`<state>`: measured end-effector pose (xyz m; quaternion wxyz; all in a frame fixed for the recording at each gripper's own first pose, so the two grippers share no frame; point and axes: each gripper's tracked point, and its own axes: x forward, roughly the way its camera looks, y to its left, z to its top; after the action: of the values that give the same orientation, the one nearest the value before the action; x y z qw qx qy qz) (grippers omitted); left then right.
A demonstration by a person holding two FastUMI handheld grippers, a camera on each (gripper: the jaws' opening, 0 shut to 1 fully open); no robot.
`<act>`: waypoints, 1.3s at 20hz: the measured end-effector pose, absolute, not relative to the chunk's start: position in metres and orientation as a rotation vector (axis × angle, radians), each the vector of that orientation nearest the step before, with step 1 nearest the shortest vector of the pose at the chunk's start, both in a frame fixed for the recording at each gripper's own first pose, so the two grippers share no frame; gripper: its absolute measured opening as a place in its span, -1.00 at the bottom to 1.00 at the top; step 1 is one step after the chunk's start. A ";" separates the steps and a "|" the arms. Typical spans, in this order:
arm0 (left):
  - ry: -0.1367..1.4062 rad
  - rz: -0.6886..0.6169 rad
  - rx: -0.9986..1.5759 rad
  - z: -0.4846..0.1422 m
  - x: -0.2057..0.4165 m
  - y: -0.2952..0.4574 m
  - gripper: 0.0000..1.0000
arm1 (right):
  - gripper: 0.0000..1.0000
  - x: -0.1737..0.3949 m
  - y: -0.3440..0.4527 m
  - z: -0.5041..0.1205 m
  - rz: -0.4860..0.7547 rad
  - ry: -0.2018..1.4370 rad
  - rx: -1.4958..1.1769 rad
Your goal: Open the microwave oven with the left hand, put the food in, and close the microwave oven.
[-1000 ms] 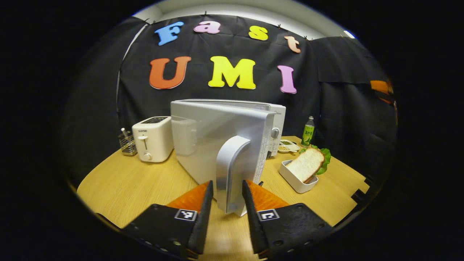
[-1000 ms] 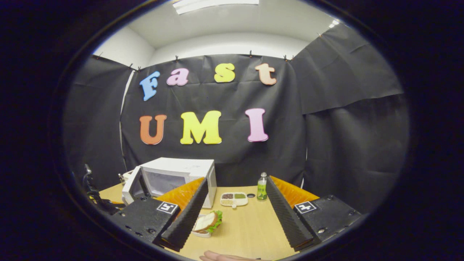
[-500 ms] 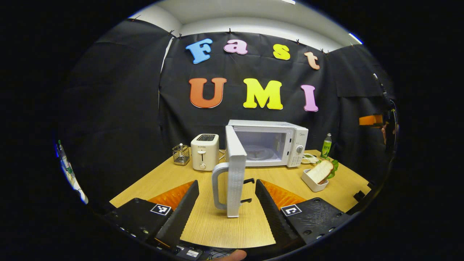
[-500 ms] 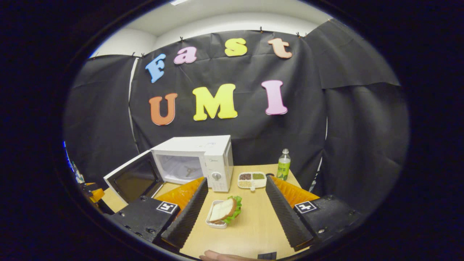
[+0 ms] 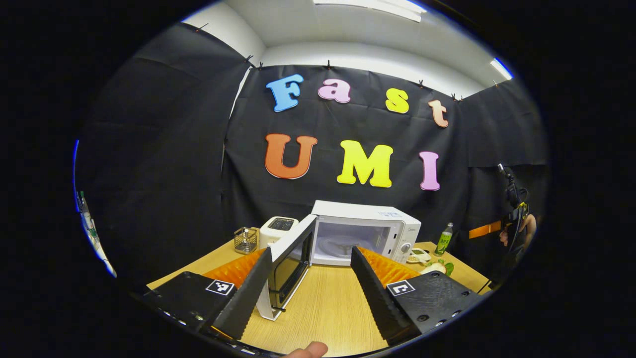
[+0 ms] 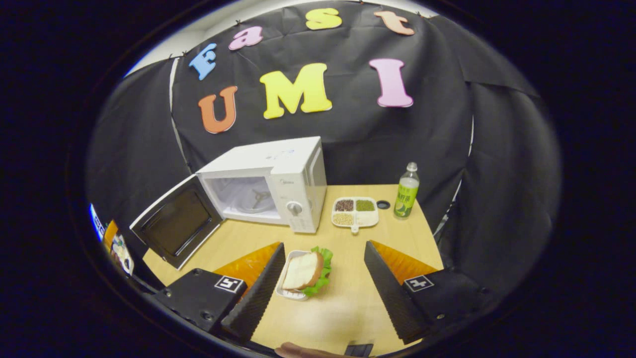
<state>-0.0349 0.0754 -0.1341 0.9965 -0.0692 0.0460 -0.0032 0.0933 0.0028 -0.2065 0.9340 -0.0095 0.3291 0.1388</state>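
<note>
In the left gripper view, the left gripper stands with its jaws wide apart and nothing between them but bare wooden table; it touches nothing. Just beyond its left finger the microwave door hangs swung open toward the camera, and behind it the white microwave oven shows its lit, open cavity. A white toaster and a small wire rack sit to the left of the oven, a green bottle to its right, and far right the other gripper is seen with the hand holding it. In the right gripper view, the right gripper is likewise spread wide and holds nothing. The sandwich, bread over lettuce in a small white dish, lies on the table between its fingers, close to the left finger, though whether it touches that finger cannot be told. Farther on, the oven stands with its door open to the left, its cavity in view. Beside the oven's control panel lie a divided tray of grains, a small dark cap and the bottle.
</note>
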 end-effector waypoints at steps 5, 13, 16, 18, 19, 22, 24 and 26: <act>0.015 0.023 -0.154 -0.090 -0.021 0.060 0.90 | 0.98 0.116 0.009 -0.232 0.405 0.826 0.073; -0.015 0.052 -0.112 -0.071 0.011 0.035 0.90 | 0.70 0.126 0.016 -0.313 0.555 1.110 0.266; 0.020 0.030 -0.123 -0.080 0.019 0.025 0.90 | 0.89 0.122 0.023 -0.333 0.595 1.185 0.351; 0.039 0.032 -0.104 -0.090 0.021 0.024 0.90 | 0.77 0.118 0.023 -0.342 0.607 1.226 0.394; 0.051 0.041 -0.092 -0.095 0.021 0.026 0.90 | 0.41 0.112 0.025 -0.349 0.622 1.259 0.414; 0.091 0.054 -0.064 -0.107 0.019 0.027 0.90 | -0.10 0.105 0.030 -0.352 0.634 1.301 0.493; 0.088 0.052 -0.053 -0.106 0.016 0.029 0.90 | -0.47 0.102 0.031 -0.341 0.641 1.254 0.459; 0.072 0.053 -0.051 -0.103 0.011 0.032 0.90 | -0.51 0.096 0.032 -0.325 0.648 1.182 0.368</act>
<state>0.0105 0.0324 -0.1030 0.9987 -0.0253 0.0361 0.0264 0.0964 0.0322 -0.3254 0.7658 0.1694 0.5441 0.2981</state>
